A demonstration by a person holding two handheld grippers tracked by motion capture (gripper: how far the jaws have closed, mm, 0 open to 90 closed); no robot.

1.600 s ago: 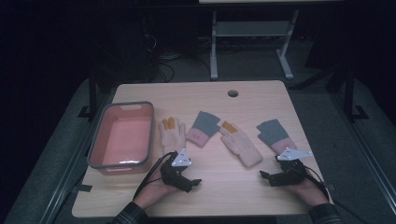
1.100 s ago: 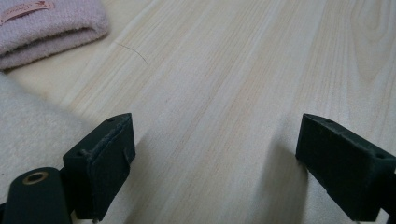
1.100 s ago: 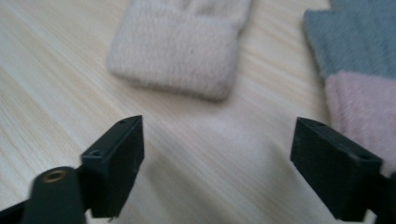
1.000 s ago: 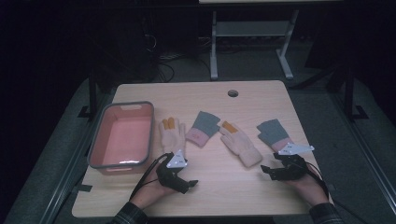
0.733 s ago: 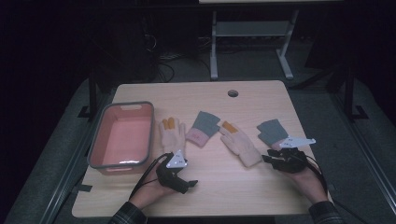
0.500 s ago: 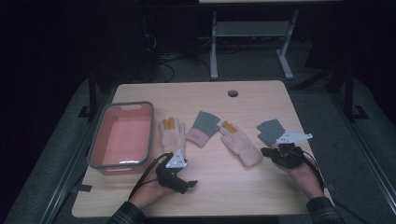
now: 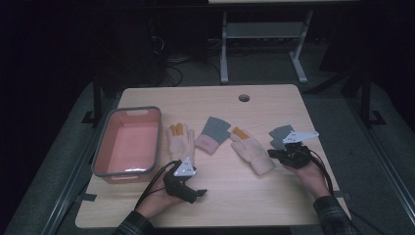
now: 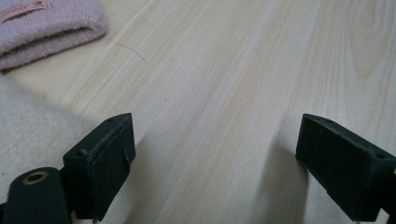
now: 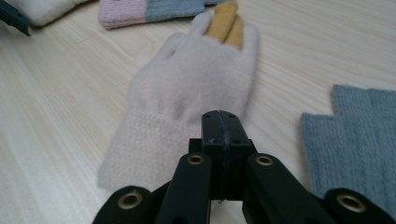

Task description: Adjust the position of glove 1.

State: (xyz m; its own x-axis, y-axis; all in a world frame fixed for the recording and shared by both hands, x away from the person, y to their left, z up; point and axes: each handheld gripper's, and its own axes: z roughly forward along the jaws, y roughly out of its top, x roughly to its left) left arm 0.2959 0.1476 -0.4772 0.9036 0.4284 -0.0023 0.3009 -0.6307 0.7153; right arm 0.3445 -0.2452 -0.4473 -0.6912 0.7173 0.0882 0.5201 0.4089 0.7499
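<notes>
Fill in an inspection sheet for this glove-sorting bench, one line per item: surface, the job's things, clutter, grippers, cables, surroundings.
Surface: pale wooden table with a round hole near its far edge.
Job's things: right cream glove with orange fingertips, just beyond the right gripper; left cream glove; grey-and-pink glove; grey glove; pink bin, nothing inside.
Clutter: nothing seen.
Grippers: left gripper open over bare wood; right gripper shut, nothing between its jaws.
Cables: one black cable trails from each gripper toward the person.
Surroundings: dark floor, grey metal stand behind the table.
</notes>
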